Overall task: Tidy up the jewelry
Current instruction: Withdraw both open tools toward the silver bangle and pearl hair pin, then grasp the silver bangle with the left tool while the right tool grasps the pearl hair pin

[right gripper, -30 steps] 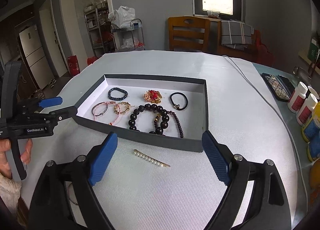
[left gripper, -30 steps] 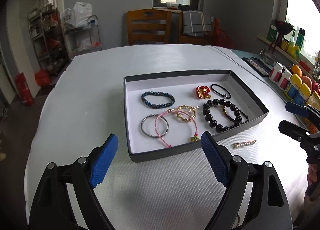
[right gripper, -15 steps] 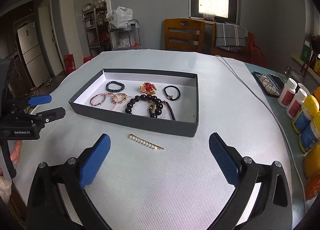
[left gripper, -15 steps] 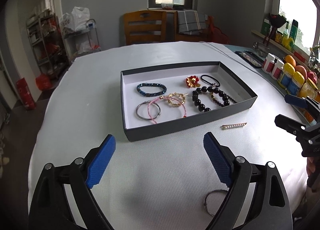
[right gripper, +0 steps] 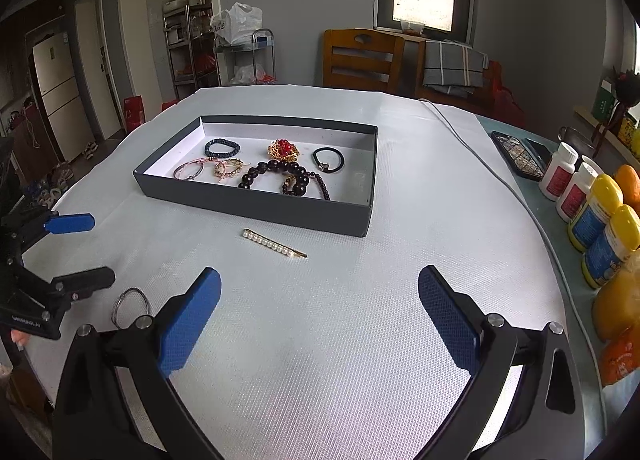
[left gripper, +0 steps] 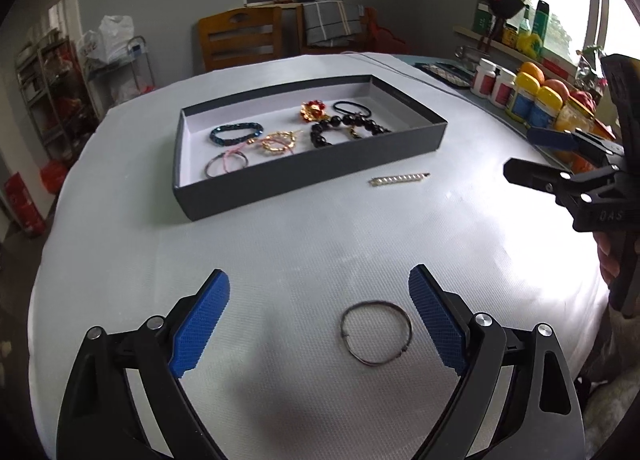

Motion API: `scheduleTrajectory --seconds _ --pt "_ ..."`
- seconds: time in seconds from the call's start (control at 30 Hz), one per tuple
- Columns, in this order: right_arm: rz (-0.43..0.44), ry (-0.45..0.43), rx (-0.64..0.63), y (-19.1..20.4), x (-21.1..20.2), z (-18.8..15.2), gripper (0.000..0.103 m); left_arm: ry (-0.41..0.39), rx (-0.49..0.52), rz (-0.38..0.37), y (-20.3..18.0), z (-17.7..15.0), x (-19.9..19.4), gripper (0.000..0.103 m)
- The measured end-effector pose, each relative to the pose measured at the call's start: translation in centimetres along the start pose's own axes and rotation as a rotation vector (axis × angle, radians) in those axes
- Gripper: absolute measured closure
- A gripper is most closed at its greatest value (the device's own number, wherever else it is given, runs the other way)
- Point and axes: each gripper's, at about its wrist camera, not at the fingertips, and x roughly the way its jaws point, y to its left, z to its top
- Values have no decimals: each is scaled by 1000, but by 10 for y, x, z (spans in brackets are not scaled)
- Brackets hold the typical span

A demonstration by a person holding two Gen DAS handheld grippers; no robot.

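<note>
Blue ribbed pads line the jaws of our left hand-held gripper [left gripper: 319, 310], which stands wide open low in the left wrist view with nothing pressed between its pads. A thin metal ring bracelet [left gripper: 376, 332] lies flat on the white tabletop [left gripper: 280, 244] inside that gap, nearer the right pad and touching neither. Our right hand-held gripper [right gripper: 319, 310] fills the bottom of its own view, its jaws having just been opening to full spread, and only bare cloth shows between them.

Above the right gripper, near the frame's centre, a pearl hair clip [right gripper: 274, 243] lies on the tabletop just outside the near wall of the dark grey tray [right gripper: 256, 202]. Inside the tray we see a blue bead bracelet [right gripper: 222, 148], a pink cord bracelet [right gripper: 192, 170], a gold chain piece [right gripper: 228, 169], a red-and-gold brooch [right gripper: 283, 149], a black hair tie [right gripper: 329, 160] and a black bead bracelet [right gripper: 280, 178]. Bottles [right gripper: 596, 216] crowd the right edge of the frame.
</note>
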Motion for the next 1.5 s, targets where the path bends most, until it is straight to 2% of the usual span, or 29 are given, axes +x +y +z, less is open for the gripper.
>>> scheduleTrajectory --seconds 0.37,0.8,0.93,1.07,1.2,1.27,1.33,1.43,1.5 --pt "28 53 9 -1 20 -9 6 78 41 -52 -21 -28 19 10" --pt "59 100 -10 7 55 -7 6 65 59 -57 -26 -31 22 13" --pt "88 125 -34 15 68 1 12 59 61 -65 -27 -32 21 16" --pt "97 141 -90 27 81 7 23 55 65 -62 -28 -32 21 21" --pt "105 145 -136 36 89 12 26 54 58 -55 -26 -31 22 25" --pt "104 147 -151 38 95 15 35 56 62 -40 -27 -31 23 28" --pt "95 148 -167 40 100 18 37 55 70 -26 -28 -31 23 30" --pt "97 160 -187 44 107 18 37 49 81 -35 -30 -31 22 39" --pt "109 156 -184 44 107 18 41 44 96 -44 -33 -31 21 46"
